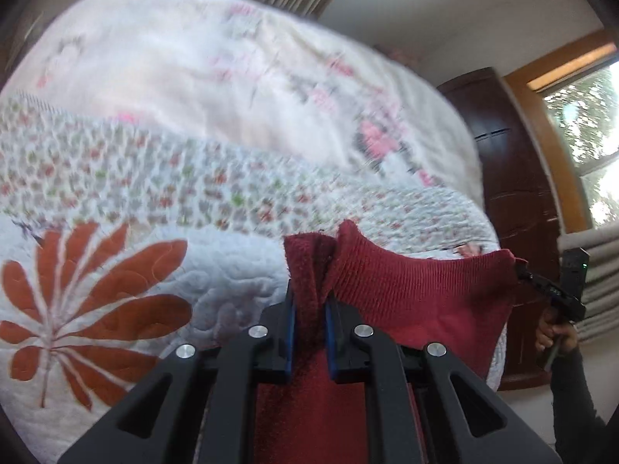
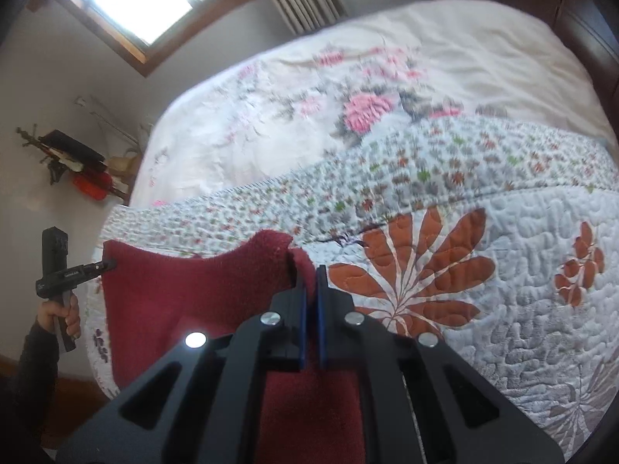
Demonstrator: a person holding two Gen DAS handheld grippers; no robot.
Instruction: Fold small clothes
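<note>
A dark red knitted garment [image 1: 418,290] hangs stretched between both grippers above the quilted bed. My left gripper [image 1: 310,290] is shut on one upper corner, and the cloth bunches up between its blue pads. In the left wrist view the right gripper [image 1: 520,268] pinches the far corner at the right, held by a hand [image 1: 557,338]. My right gripper [image 2: 310,272] is shut on its corner of the garment [image 2: 193,286]. The left gripper [image 2: 110,264] shows at the left edge of the cloth. The garment's lower part is hidden under the gripper bodies.
A white quilt with orange leaf prints [image 2: 425,270] covers the near bed, and a pink floral sheet [image 2: 348,108] lies beyond. A dark wooden cabinet [image 1: 514,178] and a window [image 1: 580,116] stand to the right. A wall shelf with clutter [image 2: 77,162] is at the left.
</note>
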